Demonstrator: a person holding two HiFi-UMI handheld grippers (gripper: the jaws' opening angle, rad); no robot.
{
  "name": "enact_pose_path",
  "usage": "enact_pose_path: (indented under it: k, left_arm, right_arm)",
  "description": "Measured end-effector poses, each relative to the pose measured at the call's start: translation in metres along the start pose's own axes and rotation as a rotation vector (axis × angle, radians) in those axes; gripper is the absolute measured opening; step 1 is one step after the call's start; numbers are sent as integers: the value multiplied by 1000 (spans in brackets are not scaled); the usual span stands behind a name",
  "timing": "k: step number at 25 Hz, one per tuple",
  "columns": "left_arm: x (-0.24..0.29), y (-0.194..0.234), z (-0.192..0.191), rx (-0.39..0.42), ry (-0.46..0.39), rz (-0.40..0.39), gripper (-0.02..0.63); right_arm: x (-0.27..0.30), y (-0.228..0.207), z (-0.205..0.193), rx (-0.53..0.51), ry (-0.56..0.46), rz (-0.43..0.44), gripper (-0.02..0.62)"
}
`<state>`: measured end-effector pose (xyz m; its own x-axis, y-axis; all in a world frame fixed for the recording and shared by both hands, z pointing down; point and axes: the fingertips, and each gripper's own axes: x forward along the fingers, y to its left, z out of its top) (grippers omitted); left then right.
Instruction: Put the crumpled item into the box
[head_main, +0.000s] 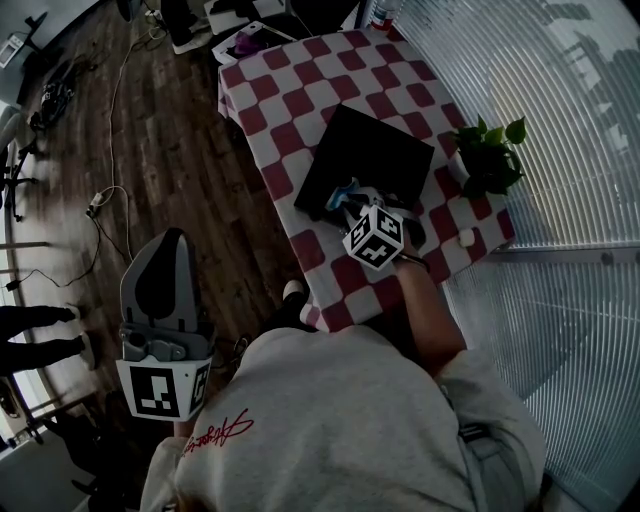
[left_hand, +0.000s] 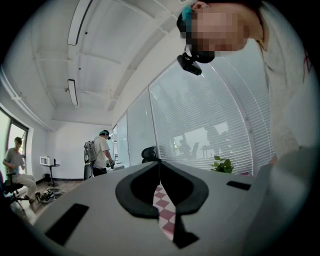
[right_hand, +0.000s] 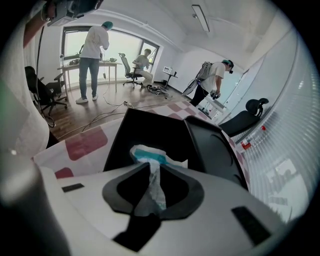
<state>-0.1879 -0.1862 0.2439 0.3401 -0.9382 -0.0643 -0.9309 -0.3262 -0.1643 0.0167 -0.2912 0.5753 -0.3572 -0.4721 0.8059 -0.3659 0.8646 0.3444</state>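
Observation:
A black box (head_main: 375, 150) lies on the red-and-white checked table (head_main: 300, 80). My right gripper (head_main: 347, 205) hovers over the box's near edge, shut on the crumpled item (head_main: 343, 191), a white and teal wad. In the right gripper view, the crumpled item (right_hand: 149, 153) sticks up between the shut jaws of the right gripper (right_hand: 150, 166), with the dark inside of the box (right_hand: 150, 130) just beyond. My left gripper (head_main: 168, 238) is off the table at the lower left, above the floor. In its own view the left gripper (left_hand: 160, 163) is shut on nothing.
A potted plant (head_main: 490, 155) stands at the table's right edge, next to the slatted glass wall (head_main: 560, 120). A small white object (head_main: 465, 238) lies near it. Cables (head_main: 110, 200) run over the wooden floor. Several people (right_hand: 92, 47) stand or sit farther back in the room.

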Motion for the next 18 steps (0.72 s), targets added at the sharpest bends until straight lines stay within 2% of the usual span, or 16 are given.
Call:
enact_pose_path:
  k: [13, 18]
  left_arm:
    - [-1, -4, 1, 1, -1, -8, 25]
    - [0, -6, 2, 1, -3, -16, 25]
  right_arm:
    - [-12, -6, 4, 32, -38, -47, 78]
    - [-19, -11, 6, 54, -66, -101, 78]
